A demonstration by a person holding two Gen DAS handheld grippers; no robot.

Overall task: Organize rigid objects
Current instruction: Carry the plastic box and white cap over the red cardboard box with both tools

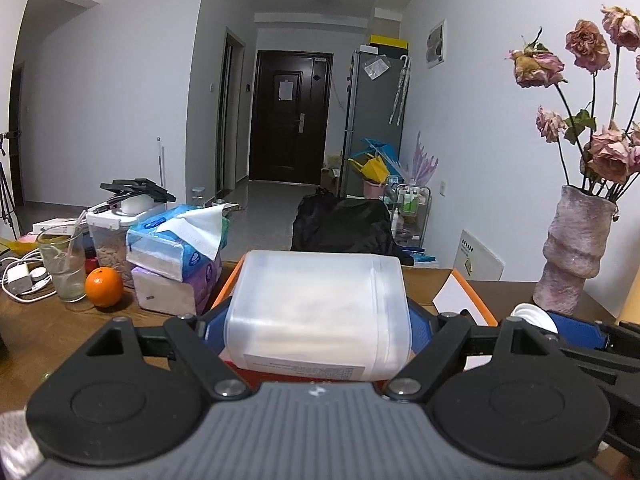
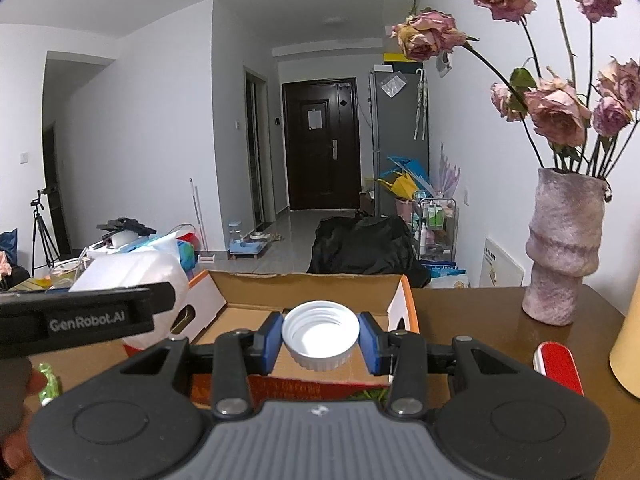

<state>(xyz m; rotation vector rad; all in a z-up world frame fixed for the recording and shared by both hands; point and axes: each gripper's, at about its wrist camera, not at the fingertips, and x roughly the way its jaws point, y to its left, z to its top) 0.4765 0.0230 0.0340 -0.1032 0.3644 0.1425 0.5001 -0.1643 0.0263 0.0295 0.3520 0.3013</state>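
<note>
My left gripper is shut on a translucent white plastic jar, lying sideways between the blue pads, label toward the camera. The jar hangs over an open cardboard box with orange edges. In the right wrist view my right gripper is shut on a white screw lid, thread side up, above the same box. The jar and the left gripper's black finger show at that view's left. The lid and a right blue pad appear at the right of the left wrist view.
A wooden table carries an orange, a glass, tissue packs and cables at left. A pink vase of dried roses stands at right, near a red and white object. A black bag lies beyond the table.
</note>
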